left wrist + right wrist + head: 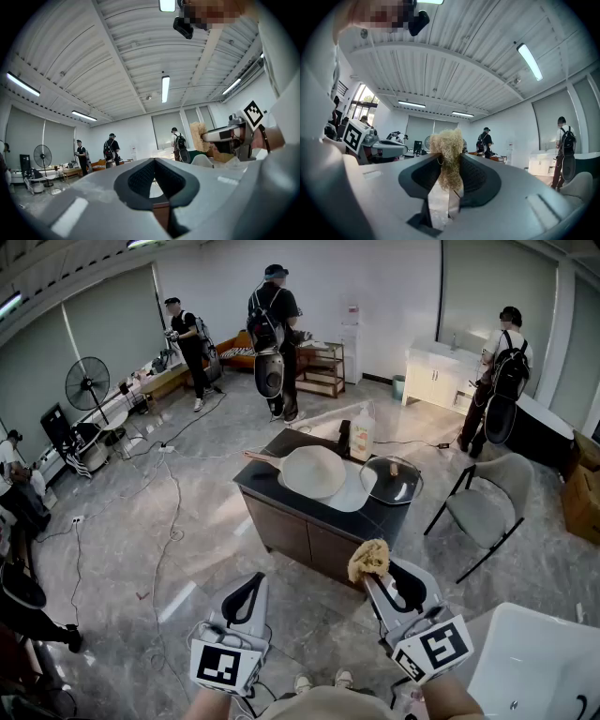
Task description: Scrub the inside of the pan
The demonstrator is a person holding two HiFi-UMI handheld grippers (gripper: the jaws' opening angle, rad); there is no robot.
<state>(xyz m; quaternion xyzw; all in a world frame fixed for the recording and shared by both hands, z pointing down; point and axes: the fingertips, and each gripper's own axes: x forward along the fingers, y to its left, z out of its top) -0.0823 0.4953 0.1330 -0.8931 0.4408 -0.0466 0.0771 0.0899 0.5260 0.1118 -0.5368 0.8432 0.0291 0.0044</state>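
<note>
The pan [314, 472], pale inside with a wooden handle [262, 457] pointing left, lies on a dark cabinet [281, 521] some way ahead. Both grippers are held up close to the body, well short of the cabinet. My right gripper [373, 577] is shut on a yellowish fibre scrubber [369, 559], which sticks up between the jaws in the right gripper view [446, 154]. My left gripper [248, 585] is shut with nothing in it; its dark pads [140, 178] meet. The left gripper view also shows the scrubber [199, 137] at the right.
A glass lid [392, 479] and a soap bottle [362, 433] stand on the cabinet beside the pan. A grey chair [487, 507] is to its right and a white tub [534, 662] at lower right. Cables cross the floor; several people stand at the back.
</note>
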